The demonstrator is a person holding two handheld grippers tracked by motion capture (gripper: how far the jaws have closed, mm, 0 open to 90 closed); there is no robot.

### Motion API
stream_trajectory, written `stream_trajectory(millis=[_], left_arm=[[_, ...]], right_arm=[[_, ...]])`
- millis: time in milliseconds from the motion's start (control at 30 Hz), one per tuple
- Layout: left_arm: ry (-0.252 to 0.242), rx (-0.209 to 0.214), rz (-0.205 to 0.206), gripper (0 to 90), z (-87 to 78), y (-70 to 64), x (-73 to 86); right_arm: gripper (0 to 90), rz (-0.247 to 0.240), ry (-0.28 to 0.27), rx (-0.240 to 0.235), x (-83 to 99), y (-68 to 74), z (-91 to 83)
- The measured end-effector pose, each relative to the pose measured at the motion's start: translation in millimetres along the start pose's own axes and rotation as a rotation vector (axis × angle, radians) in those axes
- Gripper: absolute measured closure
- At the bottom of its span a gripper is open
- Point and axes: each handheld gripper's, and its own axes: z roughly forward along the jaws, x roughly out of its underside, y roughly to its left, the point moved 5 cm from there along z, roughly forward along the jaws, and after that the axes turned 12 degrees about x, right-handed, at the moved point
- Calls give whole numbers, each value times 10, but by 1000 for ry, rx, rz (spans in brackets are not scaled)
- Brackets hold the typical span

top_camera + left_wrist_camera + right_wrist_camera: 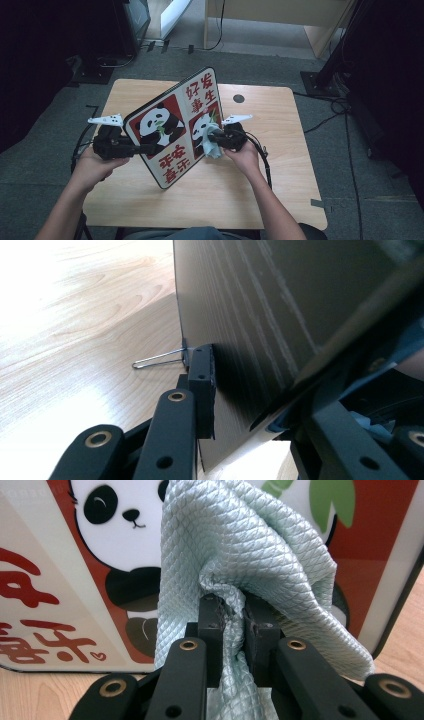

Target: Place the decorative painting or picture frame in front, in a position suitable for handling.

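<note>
A square panda sign (172,125), red and white with red characters, stands tilted on one corner at the table's middle. A pale green quilted cloth (240,545) presses against its right face.

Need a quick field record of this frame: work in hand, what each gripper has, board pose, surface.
work: wiping the printed face of a panda board with a cloth
left gripper: shut on the board's edge, holding it tilted up on the table
right gripper: shut on the pale green cloth, cloth pressed to the board face
board: stands on its lower corner, red and white panda panels with red characters; dark back in the left gripper view
surface: light wooden table
other: wire loop at the board's back edge
</note>
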Motion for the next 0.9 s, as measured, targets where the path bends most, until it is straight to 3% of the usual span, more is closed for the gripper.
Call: stream_trajectory(millis=[433, 600, 700, 900], left_arm=[[1, 4, 4, 711, 6, -4, -1], [2, 4, 3, 711, 5, -5, -1], [2, 4, 2, 711, 6, -6, -1], [3, 3, 2, 712, 4, -2, -3]], right_arm=[[806, -16, 18, 7, 97, -11, 59], [808, 18, 41, -12, 78, -20, 43], [809, -8, 51, -2, 55, -17, 19], [812, -14, 8, -20, -79, 34, -113]])
